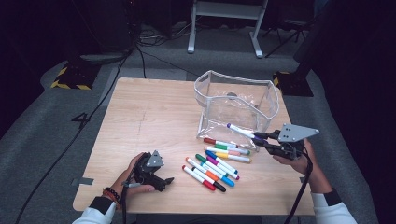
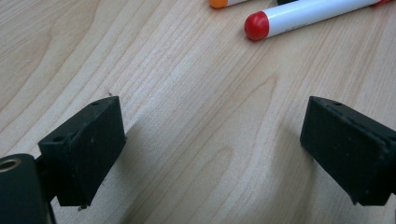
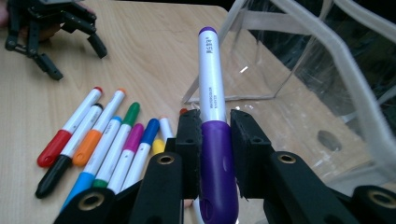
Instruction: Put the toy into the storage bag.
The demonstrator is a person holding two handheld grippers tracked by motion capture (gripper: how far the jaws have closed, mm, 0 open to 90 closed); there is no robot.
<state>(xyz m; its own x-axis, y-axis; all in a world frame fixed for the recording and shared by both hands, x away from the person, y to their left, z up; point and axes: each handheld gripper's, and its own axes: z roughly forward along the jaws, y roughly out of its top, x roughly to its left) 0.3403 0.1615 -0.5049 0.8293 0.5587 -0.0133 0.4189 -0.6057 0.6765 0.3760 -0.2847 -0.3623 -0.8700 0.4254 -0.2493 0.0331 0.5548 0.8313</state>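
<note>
A purple marker is clamped between the jaws of the right hand-held gripper, which grips it around the purple cap end. The white barrel sticks straight out past the jaws, so the marker's long axis runs in line with the gripper. In the high view the marker is held in the air above the bench, its free tip pointing left and slightly away from the person, toward the clear plastic pouch. The pouch stands open-topped at the far right of the bench, just beyond and to the left of the marker's tip. The move ahead likely turns on this: the pouch opening lies forward along the marker's own axis, and the right hand is far nearer to it than the left.

Below the held marker, a loose group of other markers lies flat on the bench, red, orange, black, green, blue, pink and yellow among them, most slanting the same way.

The left hand-held gripper rests low on the near left part of the bench, well apart from the pouch. Its jaws stand wide apart with nothing between them, just bare wood. A red-tipped marker lies a little beyond them.
</note>
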